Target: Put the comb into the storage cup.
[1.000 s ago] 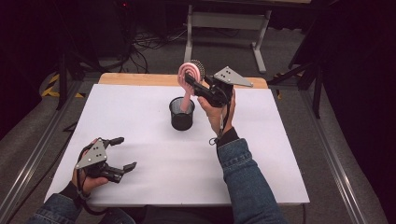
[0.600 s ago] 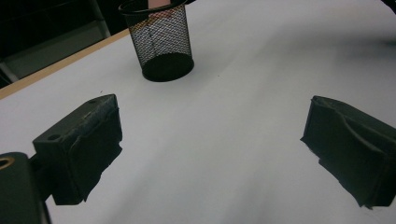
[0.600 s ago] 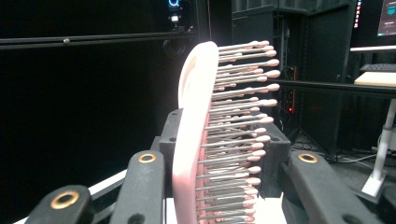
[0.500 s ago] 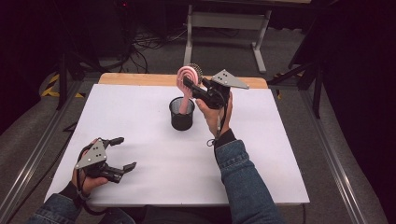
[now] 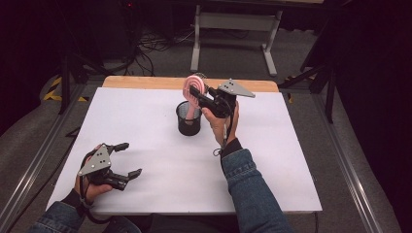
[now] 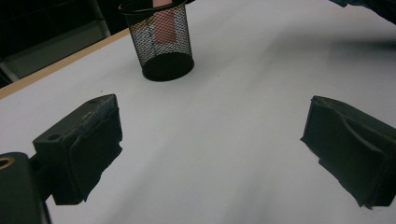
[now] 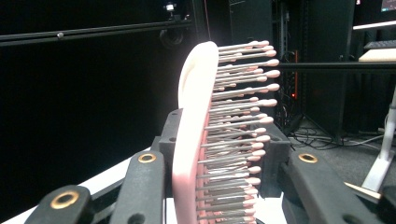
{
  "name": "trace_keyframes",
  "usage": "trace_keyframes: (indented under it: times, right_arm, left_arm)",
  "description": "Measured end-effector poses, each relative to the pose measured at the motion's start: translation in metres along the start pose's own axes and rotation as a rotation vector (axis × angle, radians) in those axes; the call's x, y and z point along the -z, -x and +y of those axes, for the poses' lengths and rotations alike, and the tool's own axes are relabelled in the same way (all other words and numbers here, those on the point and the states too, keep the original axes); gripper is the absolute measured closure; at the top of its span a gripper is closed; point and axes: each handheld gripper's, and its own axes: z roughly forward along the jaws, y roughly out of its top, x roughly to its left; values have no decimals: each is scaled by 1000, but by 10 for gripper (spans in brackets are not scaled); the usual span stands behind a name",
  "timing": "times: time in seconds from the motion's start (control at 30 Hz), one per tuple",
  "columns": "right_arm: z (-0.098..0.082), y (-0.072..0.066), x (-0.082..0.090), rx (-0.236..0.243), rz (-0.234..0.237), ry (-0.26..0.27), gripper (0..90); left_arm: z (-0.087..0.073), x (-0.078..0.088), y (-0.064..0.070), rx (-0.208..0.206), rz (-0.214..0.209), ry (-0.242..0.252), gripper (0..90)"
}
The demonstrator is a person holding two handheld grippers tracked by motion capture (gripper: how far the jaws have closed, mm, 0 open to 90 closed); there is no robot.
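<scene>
A pink hairbrush (image 5: 193,91) stands upright with its handle down inside a black mesh cup (image 5: 188,118) near the middle back of the white table. My right gripper (image 5: 197,97) is shut on the hairbrush's head; in the right gripper view the pink hairbrush (image 7: 201,140) with its metal bristles sits clamped between the black jaws. The left gripper view looks at the mesh cup (image 6: 161,42) with the pink handle inside it. My left gripper (image 5: 128,159) rests open at the front left of the table, nothing between its fingers.
The white table (image 5: 145,126) has a wooden strip (image 5: 141,82) along its back edge. Behind it stand a metal stand (image 5: 233,29) and cables on the floor. Dark frames flank both sides.
My right gripper has sunk a little, lowering the hairbrush's handle deeper into the mesh cup. The left gripper has stayed where it was.
</scene>
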Motion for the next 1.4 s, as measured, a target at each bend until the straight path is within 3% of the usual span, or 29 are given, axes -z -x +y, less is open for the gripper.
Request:
trace_keyframes:
  times: [0.37,0.97,1.4]
  right_arm:
    - [-18,0,-2,-26,5,-25,631]
    - [-31,4,5,-51,7,-12,626]
    - [-37,12,10,-61,-31,-29,606]
  left_arm:
    - [0,-1,0,-2,0,-4,53]
    - [0,-2,1,-3,1,-5,53]
    - [0,-3,1,-9,1,-8,54]
